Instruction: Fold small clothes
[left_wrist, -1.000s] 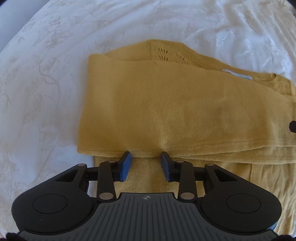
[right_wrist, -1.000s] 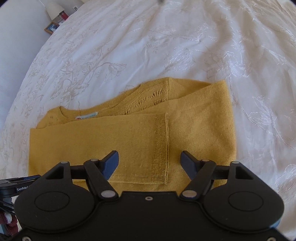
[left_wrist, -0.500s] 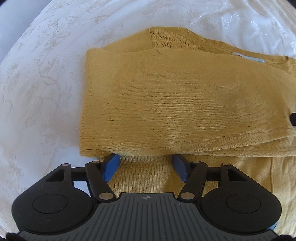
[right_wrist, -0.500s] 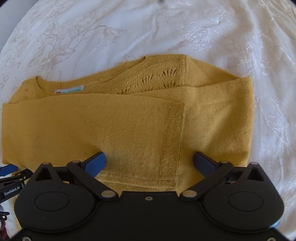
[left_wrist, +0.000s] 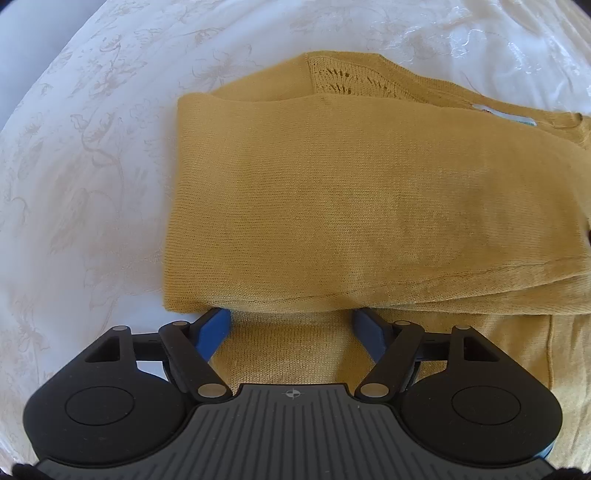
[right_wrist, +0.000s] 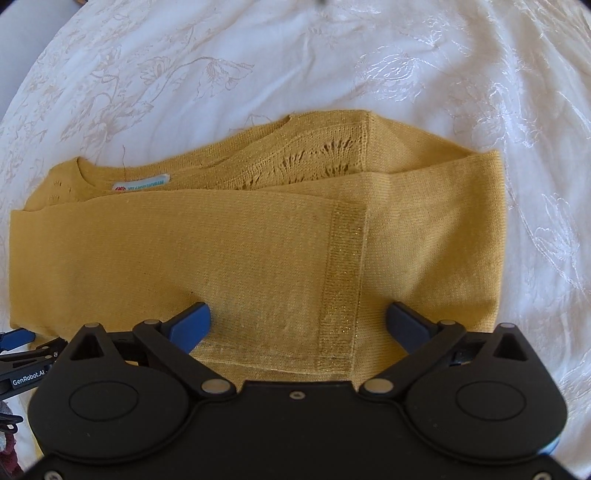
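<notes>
On the white embroidered bedspread (left_wrist: 92, 177), your mustard knit sweater (left_wrist: 369, 206) lies partly folded, and every position here is read from that garment. At the sweater's left end, your left gripper (left_wrist: 291, 325) sits low at the near edge, its blue fingers (left_wrist: 214, 328) spread apart and gripping nothing; their tips reach just under the lip of the folded-over top layer, with the lower layer of knit showing between them. Along the sweater's far edge, the openwork yoke (right_wrist: 306, 162) and the neck label (right_wrist: 142, 183) peek out beyond the folded panel, showing that the top layer does not cover the whole garment. Toward the sweater's right end, a ribbed cuff band (right_wrist: 343, 280) runs from the middle of the fold down to the near edge, which suggests a sleeve has been laid across the body. Your right gripper (right_wrist: 297, 319) hovers over that near edge, fingers wide apart to either side of the cuff band, holding nothing. By the look of it, the sleeves and a lengthwise fold are done; what seems left is to bring one end over the other into a compact bundle, and both grippers appear free to take a fresh hold.
</notes>
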